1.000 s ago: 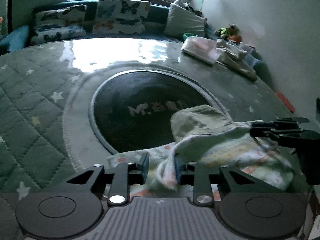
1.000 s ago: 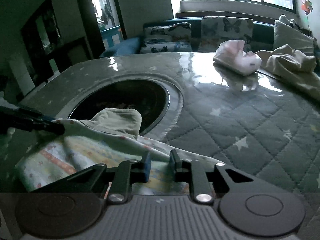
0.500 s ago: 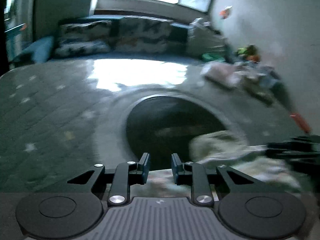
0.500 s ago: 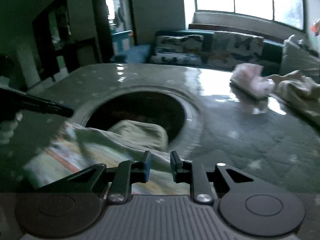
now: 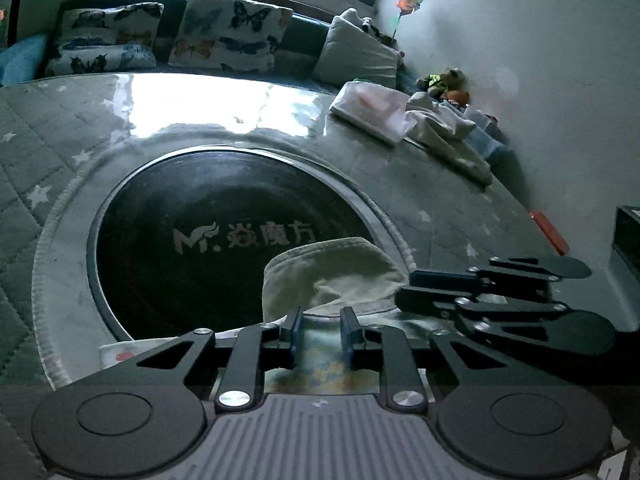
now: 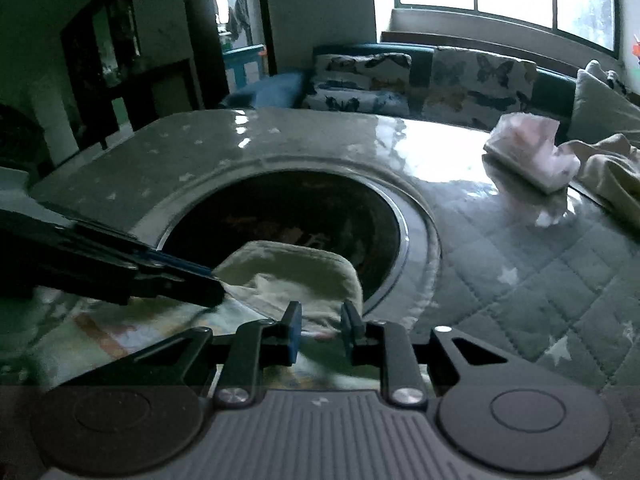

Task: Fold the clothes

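A small pale patterned garment (image 5: 336,280) with a cream lining lies at the near edge of the quilted table, over the rim of the dark round inset. It also shows in the right wrist view (image 6: 296,276). My left gripper (image 5: 320,332) is open just above the cloth and holds nothing. My right gripper (image 6: 320,330) is open too, close over the same cloth. Each gripper shows in the other's view, the right one (image 5: 480,296) on the right and the left one (image 6: 132,268) on the left, both at the garment's edge.
A dark round glass inset (image 5: 224,236) with a logo sits mid-table. A folded pink-white garment (image 5: 372,112) and a loose cream one (image 5: 448,136) lie at the far right. Butterfly cushions (image 5: 232,36) line a sofa behind. A red object (image 5: 548,232) lies by the wall.
My left gripper let go of the cloth fold it held and now hovers open. Both grippers swung and came closer together over the garment, which lies flatter.
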A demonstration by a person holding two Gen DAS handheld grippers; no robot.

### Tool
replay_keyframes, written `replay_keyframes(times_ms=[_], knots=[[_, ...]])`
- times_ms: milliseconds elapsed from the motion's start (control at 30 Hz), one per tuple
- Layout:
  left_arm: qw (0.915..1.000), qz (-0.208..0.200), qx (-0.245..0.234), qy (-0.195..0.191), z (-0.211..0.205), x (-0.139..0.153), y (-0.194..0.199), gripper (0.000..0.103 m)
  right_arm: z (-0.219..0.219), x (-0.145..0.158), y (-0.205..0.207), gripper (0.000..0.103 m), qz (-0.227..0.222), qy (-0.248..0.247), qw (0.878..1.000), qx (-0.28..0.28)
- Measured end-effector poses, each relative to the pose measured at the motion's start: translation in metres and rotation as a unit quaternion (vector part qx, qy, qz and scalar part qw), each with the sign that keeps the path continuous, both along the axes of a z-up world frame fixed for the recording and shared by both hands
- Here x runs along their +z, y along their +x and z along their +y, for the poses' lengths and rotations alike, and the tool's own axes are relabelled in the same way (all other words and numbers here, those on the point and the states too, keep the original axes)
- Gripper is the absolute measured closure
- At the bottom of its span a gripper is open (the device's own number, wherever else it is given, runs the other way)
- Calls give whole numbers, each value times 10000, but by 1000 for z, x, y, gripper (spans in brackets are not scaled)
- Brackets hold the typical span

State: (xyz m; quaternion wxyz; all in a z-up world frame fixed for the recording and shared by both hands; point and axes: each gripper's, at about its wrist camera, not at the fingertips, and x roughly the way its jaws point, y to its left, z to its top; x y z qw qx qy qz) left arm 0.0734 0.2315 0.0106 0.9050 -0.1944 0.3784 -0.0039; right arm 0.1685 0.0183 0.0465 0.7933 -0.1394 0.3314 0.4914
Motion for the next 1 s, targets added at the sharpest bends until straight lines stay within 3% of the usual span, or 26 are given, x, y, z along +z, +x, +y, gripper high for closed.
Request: replay_keyframes(times_ms=[233,533,733,900,1000], knots=[[10000,16,-33,58,0,0,-1,81,-5,7,-35,83,-180,3,9964,833],[9999,23,-20,113,-2,-1,0,81,-29,8,-80,82,-243,-261,9891,1426],[9995,-98,47,304,-12,9,-10,81,-48,16,-98,82,-117,-96,9896,1431],[9976,-529,-326,289,-39,28,-44,81,-63,21,-100,77,23,34,9926,1214],[9970,-507,-466,344,-55,24,-61,81,-69,17,-97,76,102,-7,9940,1088]])
